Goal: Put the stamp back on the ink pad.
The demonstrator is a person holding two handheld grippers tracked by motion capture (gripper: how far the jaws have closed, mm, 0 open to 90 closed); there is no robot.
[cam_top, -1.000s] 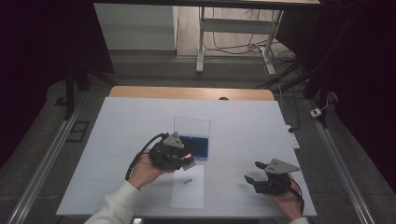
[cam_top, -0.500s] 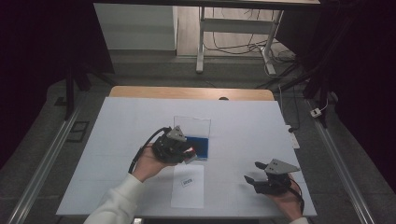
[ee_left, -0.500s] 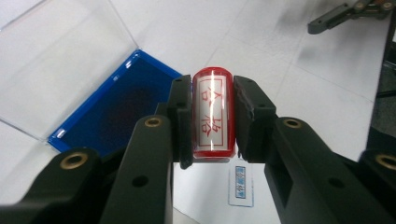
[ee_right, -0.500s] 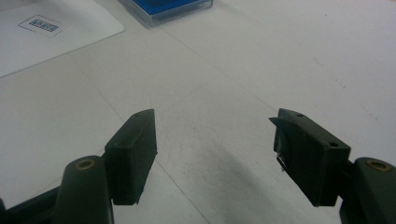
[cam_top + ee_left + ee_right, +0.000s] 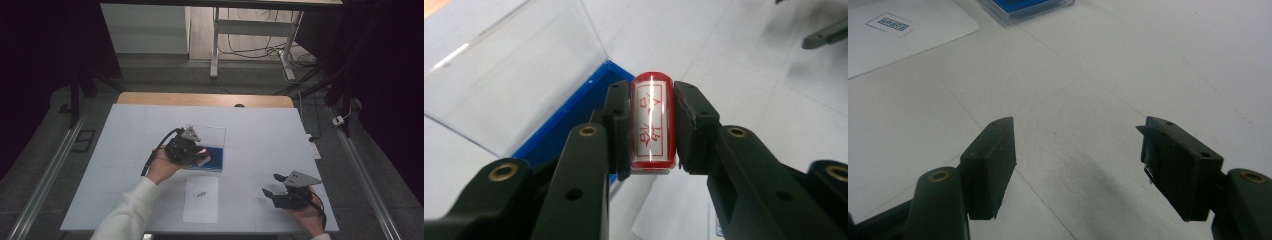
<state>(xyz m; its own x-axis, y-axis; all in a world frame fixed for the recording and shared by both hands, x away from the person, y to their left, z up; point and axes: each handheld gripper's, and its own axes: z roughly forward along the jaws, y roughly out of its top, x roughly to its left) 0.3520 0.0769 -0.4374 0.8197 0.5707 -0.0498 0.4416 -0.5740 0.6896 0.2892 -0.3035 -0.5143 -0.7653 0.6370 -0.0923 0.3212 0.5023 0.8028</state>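
Left gripper (image 5: 651, 125) fingers clamped on red stamp (image 5: 652, 122) | right gripper (image 5: 1078, 150) fingers wide apart, empty

The high view looks forward and down from above the person's side, taking in the whole bench (image 5: 260, 130). Each tool view sits low and close, looking along its own jaws. All three views share the blue case (image 5: 214, 159) (image 5: 569, 117) (image 5: 1023, 7).
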